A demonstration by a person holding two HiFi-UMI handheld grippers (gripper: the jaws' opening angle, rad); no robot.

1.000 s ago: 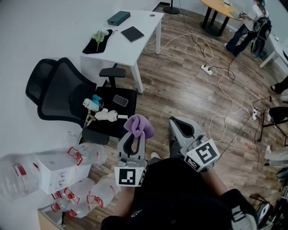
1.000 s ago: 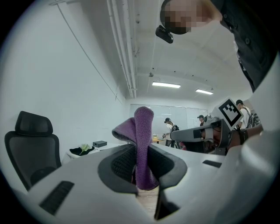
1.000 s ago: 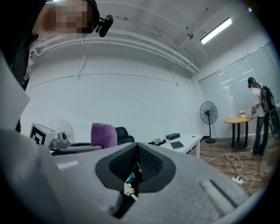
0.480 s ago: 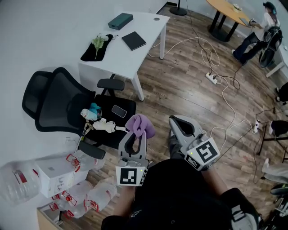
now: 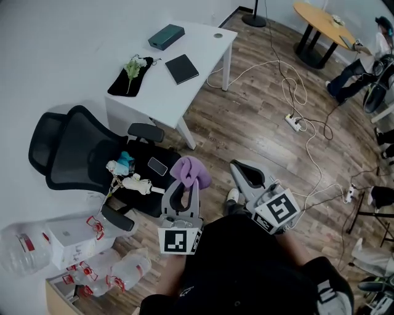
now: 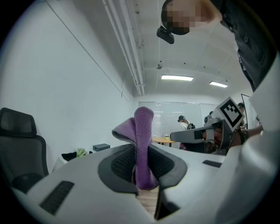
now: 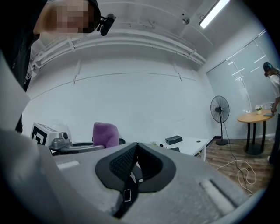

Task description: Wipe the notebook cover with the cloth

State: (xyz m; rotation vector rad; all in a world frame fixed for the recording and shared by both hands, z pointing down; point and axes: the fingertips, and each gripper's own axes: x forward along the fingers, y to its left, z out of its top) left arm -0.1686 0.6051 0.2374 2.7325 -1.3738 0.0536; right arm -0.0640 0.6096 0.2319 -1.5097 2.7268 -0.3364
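Left tool (image 5: 183,188) pinching cloth (image 5: 191,170); right tool (image 5: 247,175) pressed together, bare. Notebook (image 5: 182,68) well apart on surface (image 5: 161,86) – loosely held fold might slip free.

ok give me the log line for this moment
left hand-held gripper: shut on cloth | right hand-held gripper: shut, empty | notebook: on desk, untouched | wiping: not started

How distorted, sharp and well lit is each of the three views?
Head view: wide-angle bending curves the wooden floor; the light is even, the shadows soft, and all is sharp. Left gripper view: a fisheye circle with black corners; the ceiling lamps glare a little; the purple cloth is sharp. Right gripper view: the same fisheye circle; a bright ceiling lamp at top right; the standing fan looks sharp.
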